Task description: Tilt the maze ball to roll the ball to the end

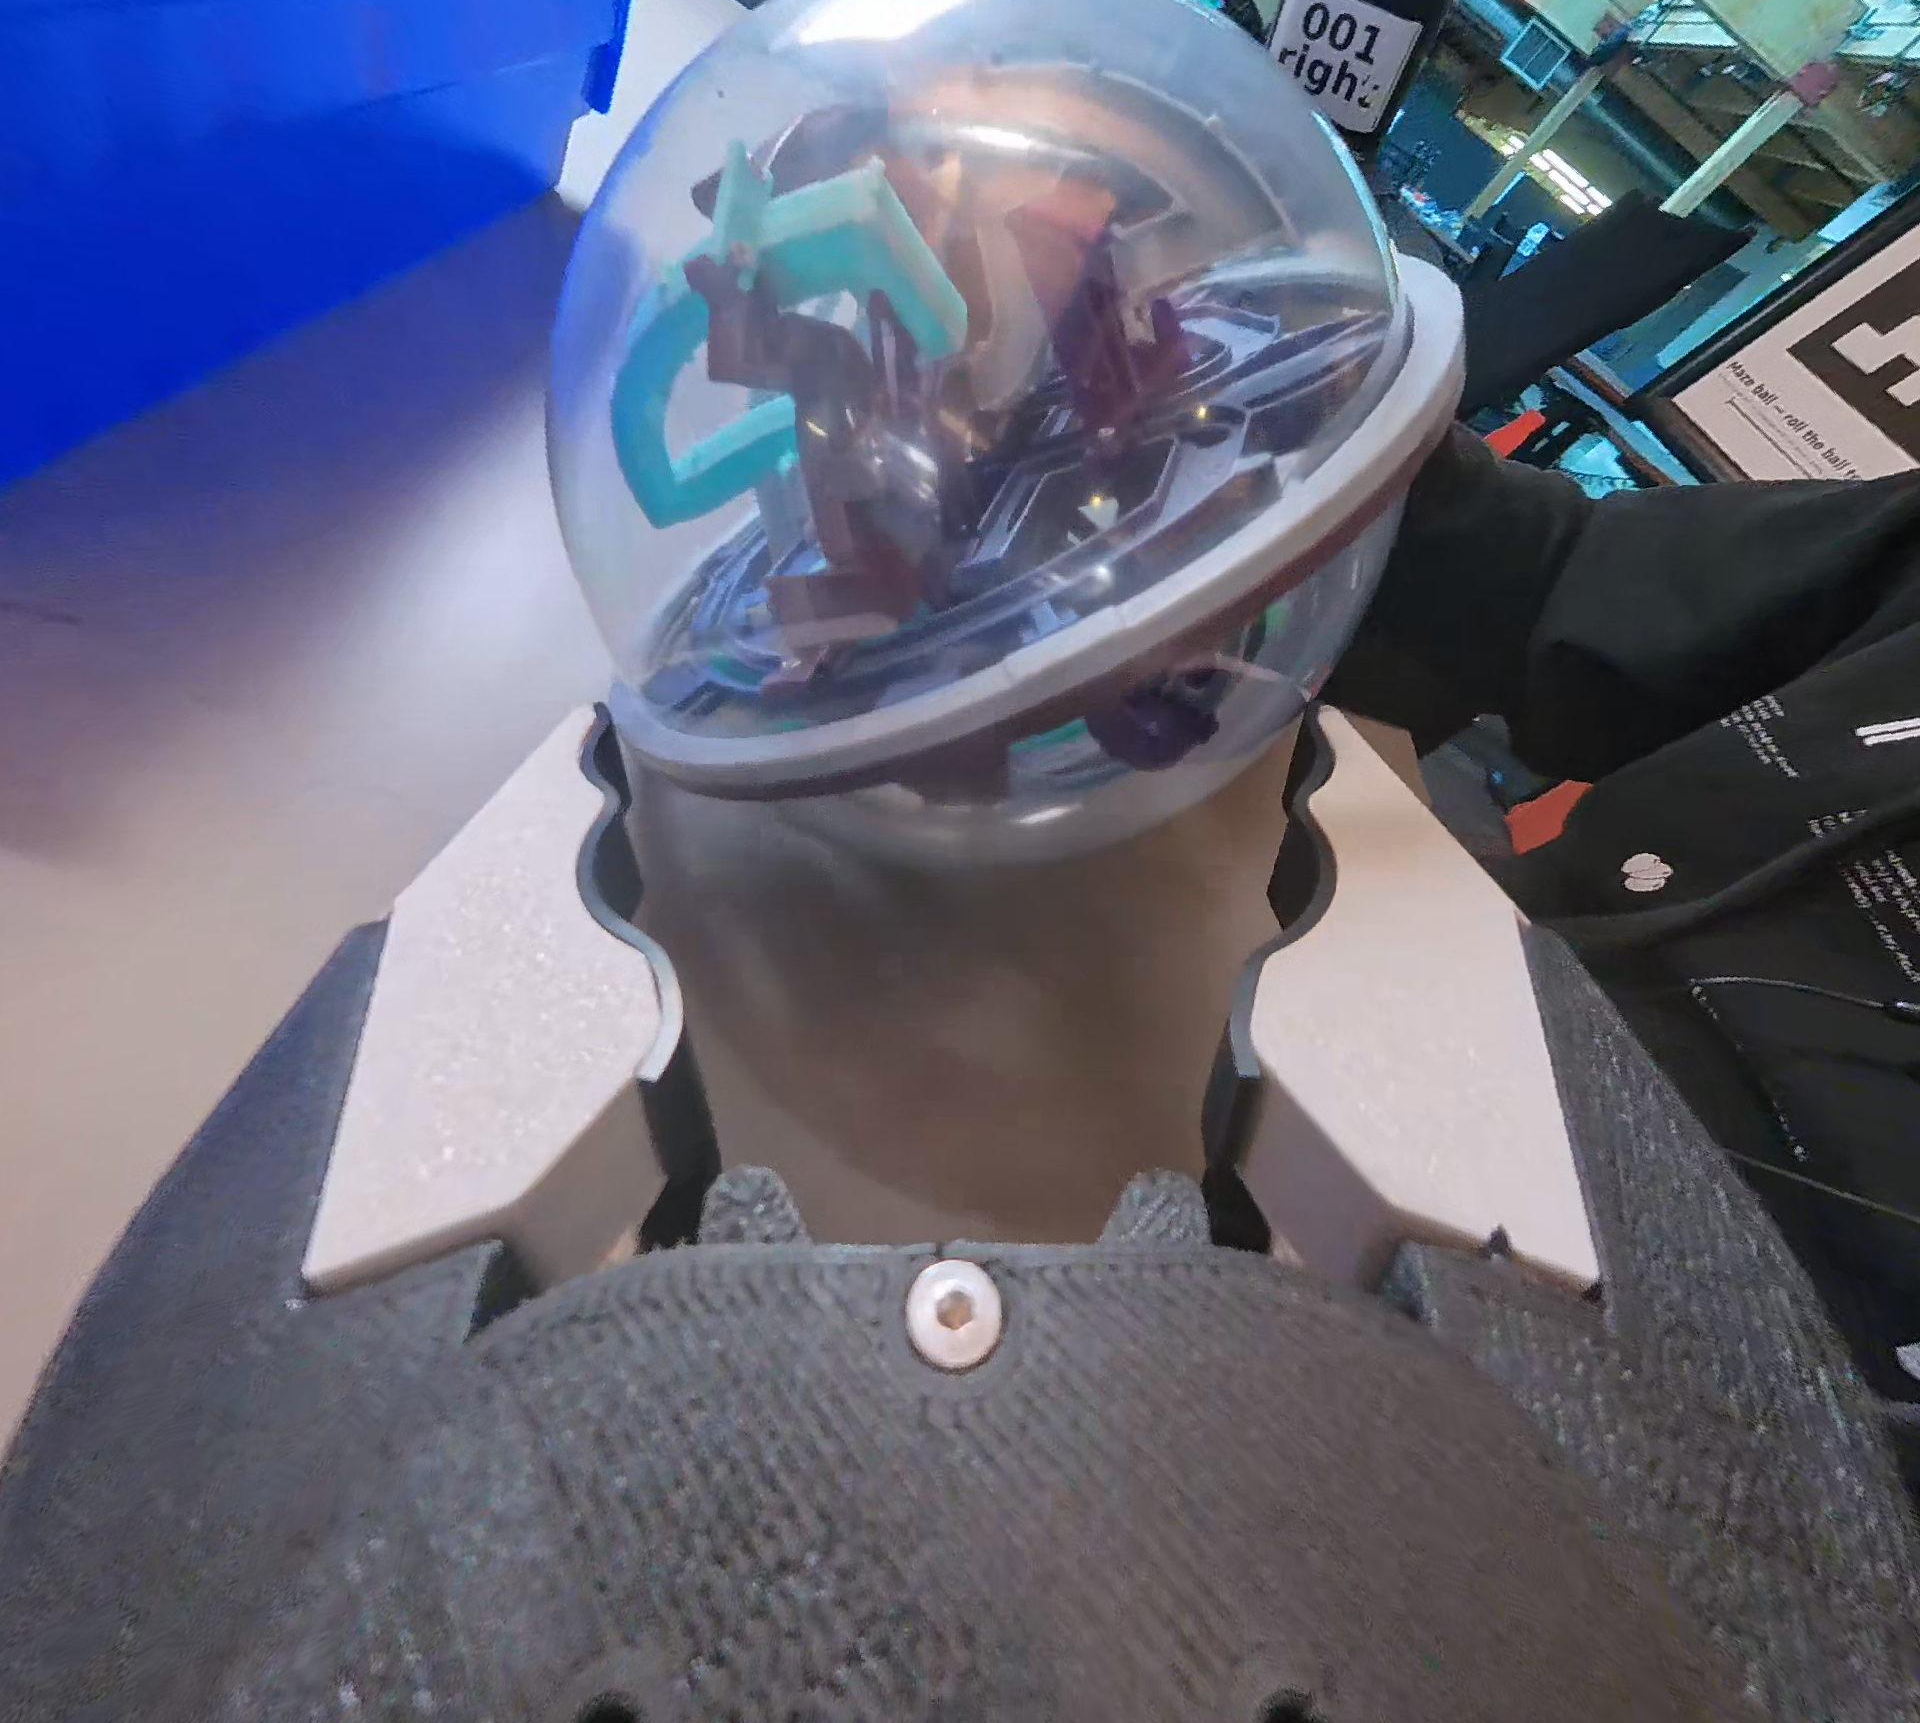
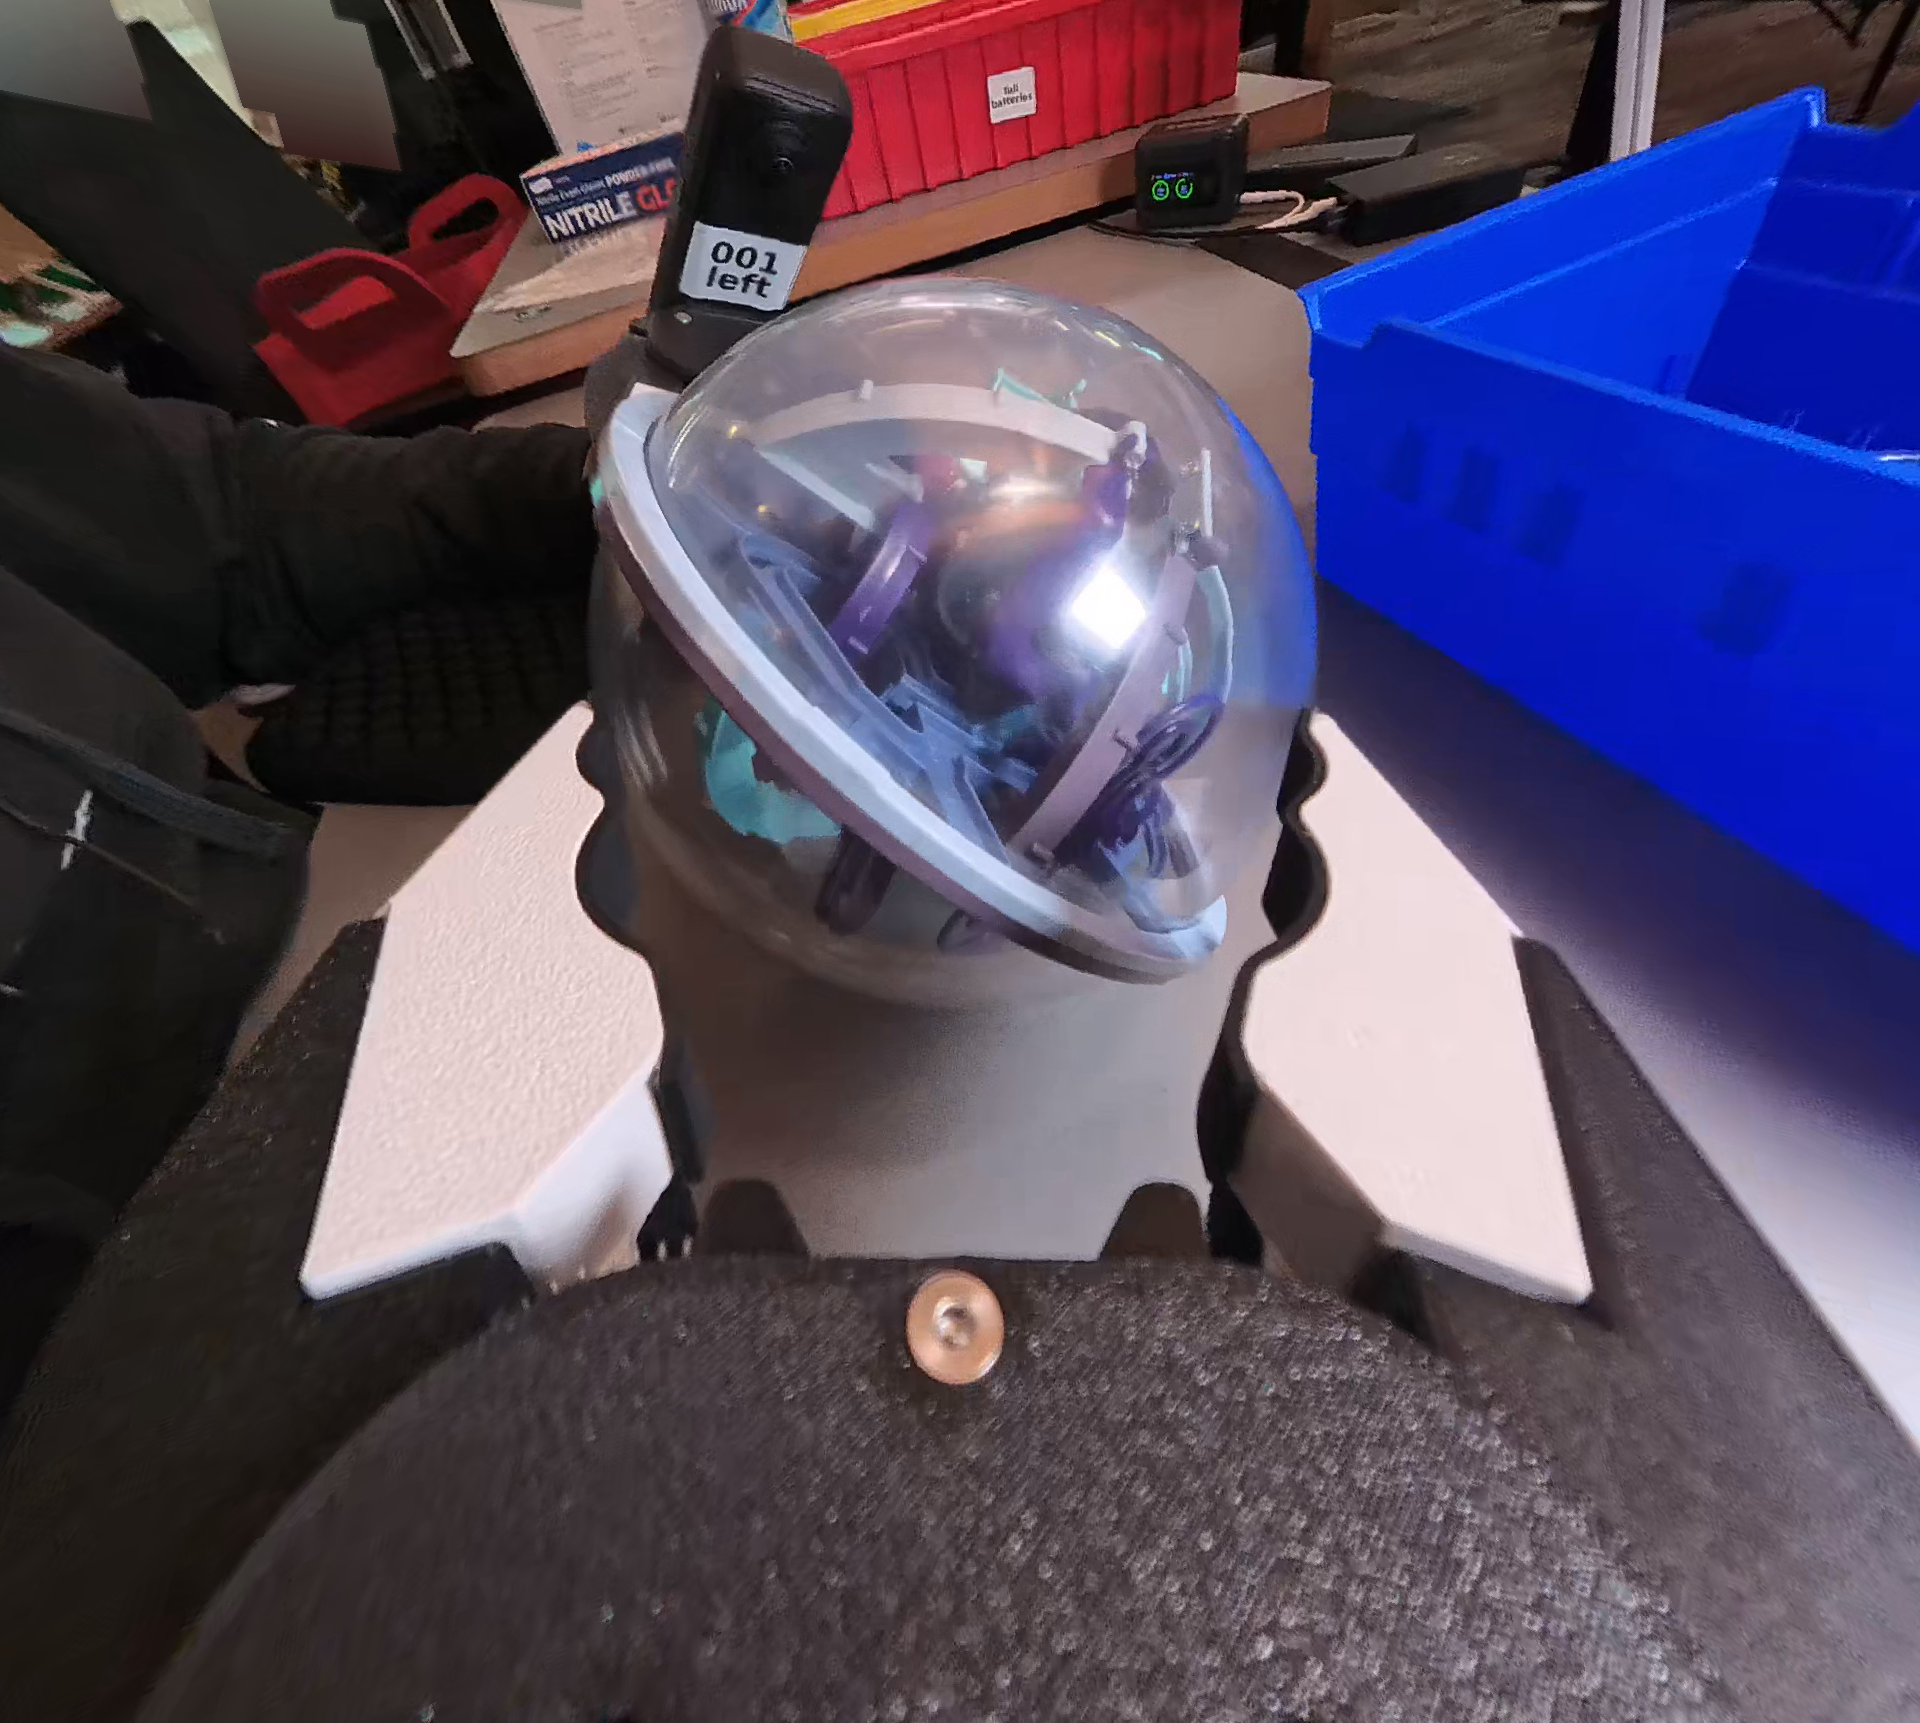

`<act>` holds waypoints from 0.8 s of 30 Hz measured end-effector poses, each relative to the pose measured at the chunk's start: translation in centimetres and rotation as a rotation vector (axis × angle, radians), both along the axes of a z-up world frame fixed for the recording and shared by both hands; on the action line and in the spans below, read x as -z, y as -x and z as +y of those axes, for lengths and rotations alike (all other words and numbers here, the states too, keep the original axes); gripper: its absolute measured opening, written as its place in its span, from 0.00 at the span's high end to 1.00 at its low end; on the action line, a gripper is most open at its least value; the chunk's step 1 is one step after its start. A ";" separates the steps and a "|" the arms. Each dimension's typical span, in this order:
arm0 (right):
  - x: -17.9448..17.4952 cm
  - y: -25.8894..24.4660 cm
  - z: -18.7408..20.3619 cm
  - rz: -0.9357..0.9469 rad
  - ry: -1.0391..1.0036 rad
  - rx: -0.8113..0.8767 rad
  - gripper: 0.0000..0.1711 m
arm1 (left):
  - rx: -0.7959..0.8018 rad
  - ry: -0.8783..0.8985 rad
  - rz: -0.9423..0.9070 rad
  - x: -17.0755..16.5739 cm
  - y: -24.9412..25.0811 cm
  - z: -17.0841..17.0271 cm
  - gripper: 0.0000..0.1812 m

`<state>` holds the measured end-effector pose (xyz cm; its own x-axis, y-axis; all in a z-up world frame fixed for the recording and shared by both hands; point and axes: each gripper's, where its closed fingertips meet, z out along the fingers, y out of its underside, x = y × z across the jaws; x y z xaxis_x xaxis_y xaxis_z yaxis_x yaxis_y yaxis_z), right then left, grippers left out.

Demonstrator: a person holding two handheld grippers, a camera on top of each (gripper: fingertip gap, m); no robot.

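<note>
Risk: smooth clear plastic maze sphere (image 1: 977, 395) slips out from between two tools if either eases off; curved shell gives little purchase. Over-tilt sends small inner ball off track.

Left tool (image 1: 951, 738) and right tool (image 2: 940, 769) both spread wide, cradling sphere at lower sides; true contact probably there, hard to confirm.

Sphere held above pale worktop (image 1: 208, 738), beside blue plastic bin (image 2: 1662, 447). White equator ring (image 2: 831, 738) tilted steeply; teal, purple, brown tracks inside. Inner ball not identifiable.

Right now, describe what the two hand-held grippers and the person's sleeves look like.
Each hand-held gripper, left and right, has two white blocky fingers with wavy black inner pads on a dark grey textured body, a silver screw at its centre. A black camera stick with a white label tops each. The sleeves and gloves are black.
</note>
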<state>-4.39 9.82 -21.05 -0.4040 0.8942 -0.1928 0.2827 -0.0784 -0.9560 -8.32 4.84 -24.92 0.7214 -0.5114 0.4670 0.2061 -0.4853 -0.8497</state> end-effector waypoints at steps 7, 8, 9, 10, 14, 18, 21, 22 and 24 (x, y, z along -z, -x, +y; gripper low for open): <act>1.1 -0.5 0.0 -0.005 0.087 -0.038 0.28 | -0.058 -0.154 0.139 -1.5 0.4 -0.2 0.34; 1.2 -0.5 -0.1 -0.006 0.088 -0.044 0.28 | -0.065 -0.170 0.157 -1.7 0.4 -0.2 0.34; 1.3 -0.5 -0.1 -0.006 0.084 -0.048 0.28 | -0.069 -0.185 0.172 -1.8 0.5 -0.2 0.34; 1.4 -0.5 -0.2 -0.005 0.079 -0.052 0.28 | -0.073 -0.199 0.185 -1.9 0.5 -0.3 0.35; 1.5 -0.5 -0.3 0.012 0.049 -0.055 0.28 | -0.073 -0.229 0.225 -1.9 0.4 -0.4 0.35; 0.6 -0.5 -0.4 0.069 -0.031 -0.034 0.28 | -0.043 -0.207 0.263 -0.7 0.2 -0.5 0.35; -0.5 -0.7 -0.7 0.116 -0.085 -0.026 0.29 | -0.006 -0.152 0.310 0.6 -0.5 -0.5 0.35; -0.9 -0.8 -0.7 0.128 -0.091 -0.022 0.29 | 0.002 -0.139 0.332 1.0 -0.7 -0.5 0.36; -1.6 -0.9 -0.8 0.151 -0.093 -0.012 0.31 | 0.010 -0.128 0.386 1.6 -0.9 -0.4 0.37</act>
<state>-3.54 9.06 -19.44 -0.4330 0.9003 -0.0455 0.1359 0.0153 -0.9906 -7.37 4.42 -26.55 0.8261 -0.5554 0.0948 -0.1439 -0.3706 -0.9176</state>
